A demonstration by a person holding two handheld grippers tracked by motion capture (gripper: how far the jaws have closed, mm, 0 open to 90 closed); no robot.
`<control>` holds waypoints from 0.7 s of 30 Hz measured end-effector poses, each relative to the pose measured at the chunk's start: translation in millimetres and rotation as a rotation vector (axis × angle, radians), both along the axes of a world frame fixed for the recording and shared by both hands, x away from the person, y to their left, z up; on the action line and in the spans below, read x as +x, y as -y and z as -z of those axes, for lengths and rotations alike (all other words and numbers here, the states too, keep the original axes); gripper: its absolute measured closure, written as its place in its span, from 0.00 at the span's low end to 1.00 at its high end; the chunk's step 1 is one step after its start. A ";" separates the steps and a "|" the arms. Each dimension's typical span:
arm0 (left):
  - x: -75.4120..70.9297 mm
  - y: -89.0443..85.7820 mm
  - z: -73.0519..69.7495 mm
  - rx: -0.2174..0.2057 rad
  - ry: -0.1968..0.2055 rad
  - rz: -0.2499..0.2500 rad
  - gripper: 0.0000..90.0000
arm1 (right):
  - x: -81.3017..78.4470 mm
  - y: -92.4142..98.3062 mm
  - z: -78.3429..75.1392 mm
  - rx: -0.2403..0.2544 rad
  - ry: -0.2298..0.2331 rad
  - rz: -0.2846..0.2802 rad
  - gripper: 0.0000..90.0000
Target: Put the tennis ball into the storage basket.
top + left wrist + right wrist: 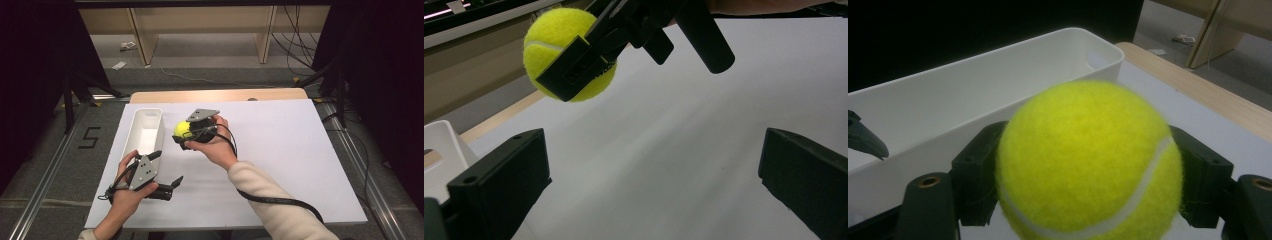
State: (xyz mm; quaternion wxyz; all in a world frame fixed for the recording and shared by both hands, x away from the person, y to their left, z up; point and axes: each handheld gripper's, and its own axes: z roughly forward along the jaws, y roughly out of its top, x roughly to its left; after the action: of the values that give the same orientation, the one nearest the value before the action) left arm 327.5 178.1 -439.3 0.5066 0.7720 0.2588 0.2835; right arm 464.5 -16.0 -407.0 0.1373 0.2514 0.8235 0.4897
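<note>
White plastic bin (145, 131): long, narrow, open-topped, lying lengthwise at the left of the white table sheet (280, 150); seemingly empty.
Left gripper (167, 173): low on the sheet just below the bin's near end, jaws spread wide, nothing between them; idle.
Fuzzy yellow tennis ball (182, 130): pinched between the two black jaws of the right gripper (184, 134), lifted clear of the sheet, just beside the bin's right wall and not yet over the opening.
Right gripper's grip: jaws closed against both sides of the ball, clearly seen in the right gripper view (1088, 160).
Step in hand: probably carrying the ball towards the bin.
Next move: a short shift left, over the rim, until above the bin's hollow; then lowering and parting the jaws so the ball drops inside rather than rolling off the wall.
</note>
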 end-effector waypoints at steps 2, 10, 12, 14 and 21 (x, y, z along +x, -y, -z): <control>0.0 0.1 0.1 0.000 -0.001 0.001 0.00 | 0.2 -0.4 -0.2 0.001 0.000 0.001 0.30; 0.0 0.3 0.1 0.000 -0.001 0.002 0.00 | 1.0 -2.4 -1.2 0.003 0.002 0.002 0.30; -0.1 0.3 0.1 0.000 -0.001 0.002 0.00 | 1.1 -3.1 -1.6 0.002 0.000 0.001 0.30; -0.1 0.2 0.1 -0.001 -0.001 0.002 0.00 | 1.4 -4.0 -1.8 0.000 0.003 -0.002 0.30; -0.2 0.5 0.1 -0.002 0.000 0.003 0.00 | 1.9 -7.6 -4.0 0.001 0.004 -0.007 0.30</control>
State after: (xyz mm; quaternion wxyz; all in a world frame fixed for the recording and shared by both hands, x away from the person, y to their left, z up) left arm 327.3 177.7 -439.4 0.5077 0.7720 0.2578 0.2823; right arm 466.4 -8.4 -403.1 0.1374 0.2478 0.8237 0.4912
